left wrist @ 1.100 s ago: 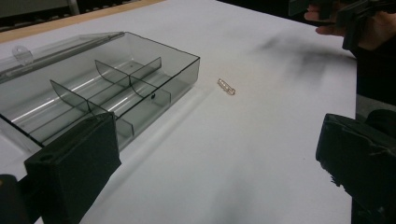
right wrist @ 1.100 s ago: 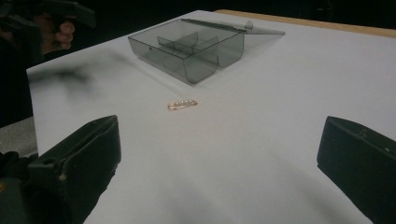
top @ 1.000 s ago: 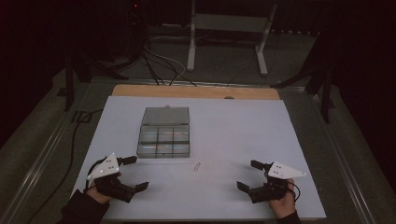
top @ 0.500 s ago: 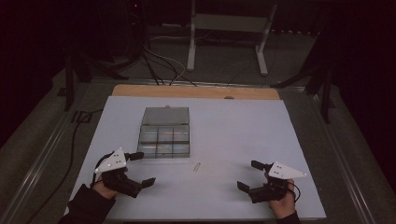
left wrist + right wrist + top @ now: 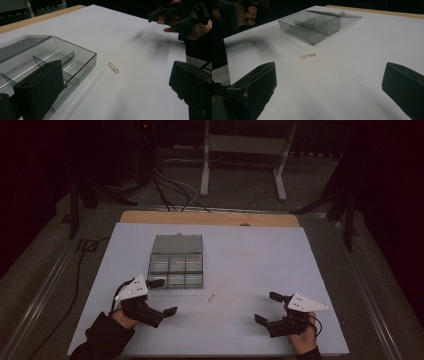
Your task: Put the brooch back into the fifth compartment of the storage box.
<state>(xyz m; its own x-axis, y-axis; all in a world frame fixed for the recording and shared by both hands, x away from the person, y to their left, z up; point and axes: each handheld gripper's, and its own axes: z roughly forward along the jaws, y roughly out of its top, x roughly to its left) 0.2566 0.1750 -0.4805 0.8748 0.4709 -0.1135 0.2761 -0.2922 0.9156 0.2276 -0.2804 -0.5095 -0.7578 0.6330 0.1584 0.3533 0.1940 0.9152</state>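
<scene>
Fingers on both grippers are spread, gripping nothing. My left gripper point(image 5: 161, 296) has crept up toward frame centre since a second ago (right gripper point(image 5: 267, 308) unmoved, lower right). Compartment box point(image 5: 177, 261) sits centre-left, lid back; pearl clip point(image 5: 211, 298) lies just below it, so I'd say pickup is starting.

A white table point(image 5: 300, 260) carries a clear compartment box point(image 5: 176, 262) and a hair clip point(image 5: 211, 298).

Black tongs point(image 5: 163, 297) with white triangular plates, dark sleeves.
</scene>
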